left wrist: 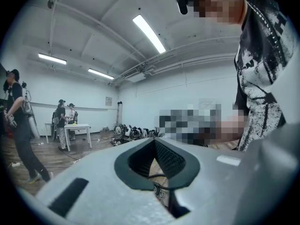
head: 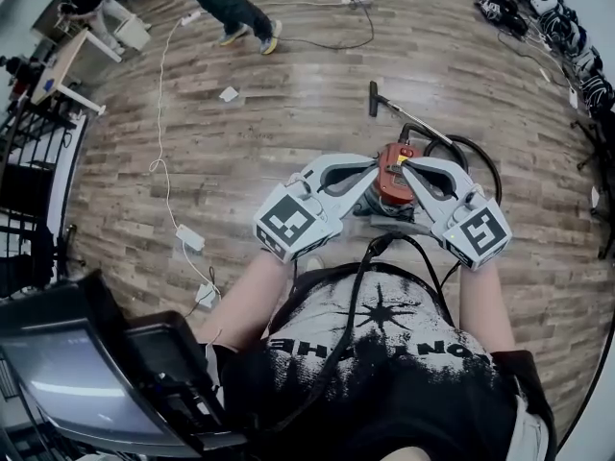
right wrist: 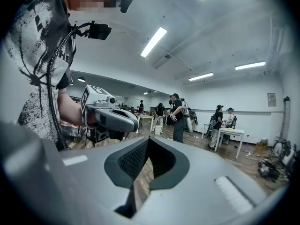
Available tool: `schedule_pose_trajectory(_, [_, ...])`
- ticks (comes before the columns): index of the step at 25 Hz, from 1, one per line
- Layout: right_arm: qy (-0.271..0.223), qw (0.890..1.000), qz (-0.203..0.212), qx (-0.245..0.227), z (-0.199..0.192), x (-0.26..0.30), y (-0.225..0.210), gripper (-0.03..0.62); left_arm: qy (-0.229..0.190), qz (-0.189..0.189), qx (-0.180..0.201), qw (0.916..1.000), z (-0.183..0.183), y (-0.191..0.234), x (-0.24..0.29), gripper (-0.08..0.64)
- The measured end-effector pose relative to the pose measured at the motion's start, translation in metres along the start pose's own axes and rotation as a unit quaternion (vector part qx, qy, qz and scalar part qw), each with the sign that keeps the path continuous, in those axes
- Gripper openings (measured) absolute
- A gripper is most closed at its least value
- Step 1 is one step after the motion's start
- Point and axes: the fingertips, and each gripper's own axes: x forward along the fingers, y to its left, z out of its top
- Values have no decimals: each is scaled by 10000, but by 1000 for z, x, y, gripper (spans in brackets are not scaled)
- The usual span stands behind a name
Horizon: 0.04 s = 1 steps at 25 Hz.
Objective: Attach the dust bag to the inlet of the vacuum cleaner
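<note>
In the head view a red vacuum cleaner sits on the wooden floor just in front of me, its black hose looping right and its wand lying behind. I see no dust bag in any view. My left gripper and right gripper are held level above the vacuum, tips pointing toward each other. Both are shut with nothing between the pads. The left gripper view looks past shut jaws at my torso. The right gripper view shows shut jaws and the left gripper beyond.
A person walks at the far side of the floor. White cables with a power brick trail on the left. A cart with a screen stands at my near left. Several vacuum cleaners line the right wall. Other people stand at tables.
</note>
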Motion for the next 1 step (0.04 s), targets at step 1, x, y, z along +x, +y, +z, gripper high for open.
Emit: schedule_pose_trajectory(1, [34,10000,-5,29,-2,-1,0,6,7,-6,-8,10000,-1,-1,1,2])
